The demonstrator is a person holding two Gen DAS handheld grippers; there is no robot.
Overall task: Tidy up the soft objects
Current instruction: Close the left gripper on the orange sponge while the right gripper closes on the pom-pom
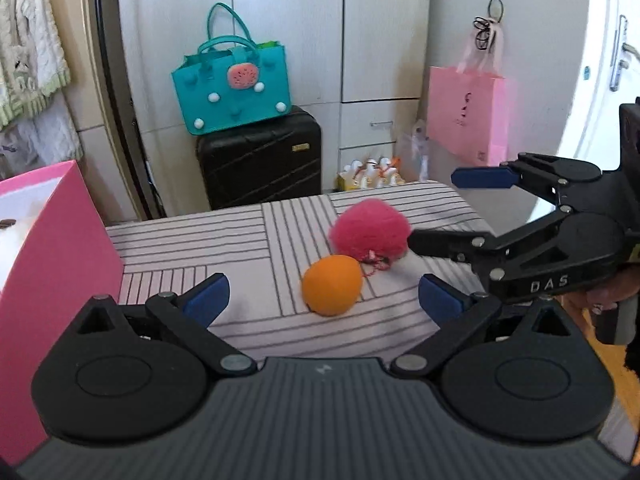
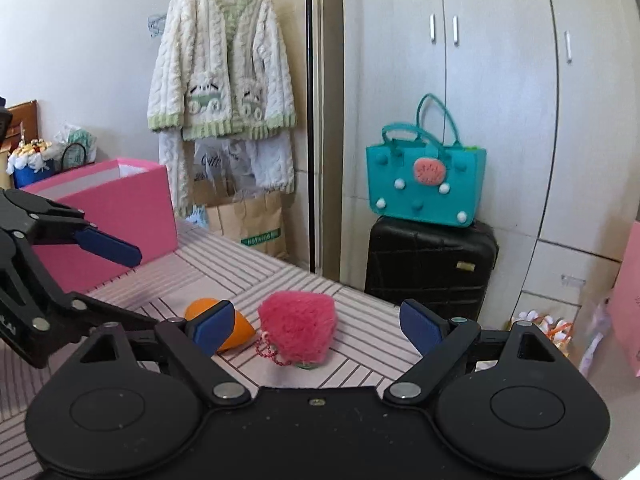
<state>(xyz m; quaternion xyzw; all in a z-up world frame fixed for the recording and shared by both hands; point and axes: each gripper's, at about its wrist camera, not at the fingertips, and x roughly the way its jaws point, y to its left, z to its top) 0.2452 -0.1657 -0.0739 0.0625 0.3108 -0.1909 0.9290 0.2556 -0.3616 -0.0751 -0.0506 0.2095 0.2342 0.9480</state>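
Observation:
A fluffy pink pom-pom with a small pink cord lies on the striped table cover, touching an orange soft egg-shaped ball in front of it. My left gripper is open and empty, just short of the orange ball. My right gripper is open and empty, with the pom-pom between and just beyond its fingertips; the orange ball sits left, partly behind the left finger. Each gripper shows in the other's view: the right gripper and the left gripper.
An open pink box stands at the table's left, also in the right wrist view. Behind the table are a black suitcase with a teal bag, a hanging pink paper bag and wardrobe doors.

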